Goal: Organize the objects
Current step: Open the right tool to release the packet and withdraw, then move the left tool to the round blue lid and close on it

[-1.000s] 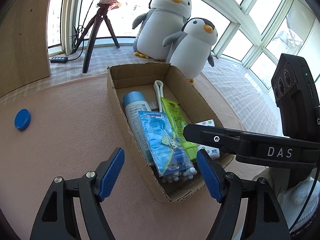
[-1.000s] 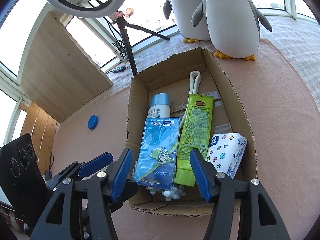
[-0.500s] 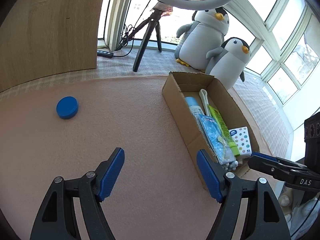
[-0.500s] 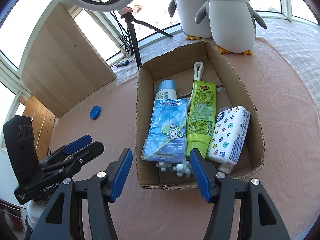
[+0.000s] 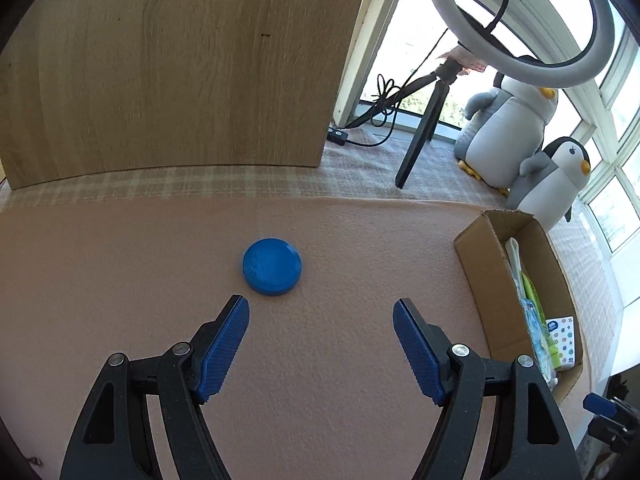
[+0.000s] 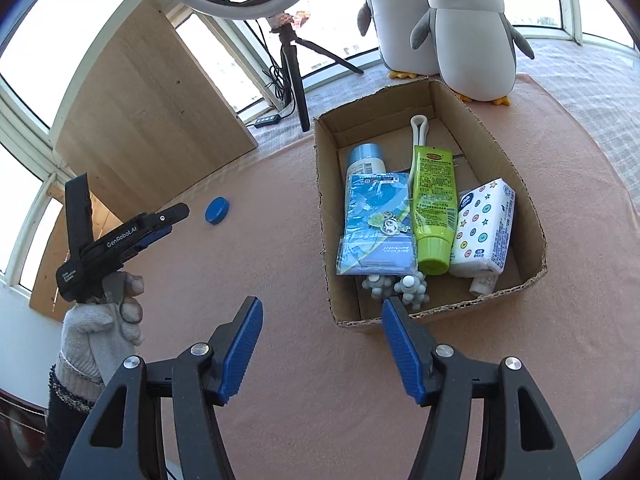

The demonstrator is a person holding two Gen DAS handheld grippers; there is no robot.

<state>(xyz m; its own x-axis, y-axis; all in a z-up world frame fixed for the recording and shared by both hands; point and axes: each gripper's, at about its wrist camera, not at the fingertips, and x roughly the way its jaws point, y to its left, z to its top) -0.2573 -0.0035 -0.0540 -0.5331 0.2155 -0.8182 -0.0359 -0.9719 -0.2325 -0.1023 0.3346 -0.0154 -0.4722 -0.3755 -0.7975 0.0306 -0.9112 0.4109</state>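
While my left tongs [image 5: 321, 312] hang spread wide over the pink mat [image 5: 120, 264], the blue cap [image 5: 272, 266] lies flat just beyond their tips, closer to the left fingertip [image 5: 234, 320] than to the right one and touching neither. It is a round, low, solid-blue disc with a faintly textured top. I see nothing between those pads. My right tongs [image 6: 322, 314] have just been opening and stand apart with nothing in them, poised at the near edge of the cardboard box [image 6: 326, 216]. Ahead of them in the box lie a blue packet [image 6: 376, 224], a green tube [image 6: 434, 200] and a spotted tissue pack [image 6: 482, 232], side by side.
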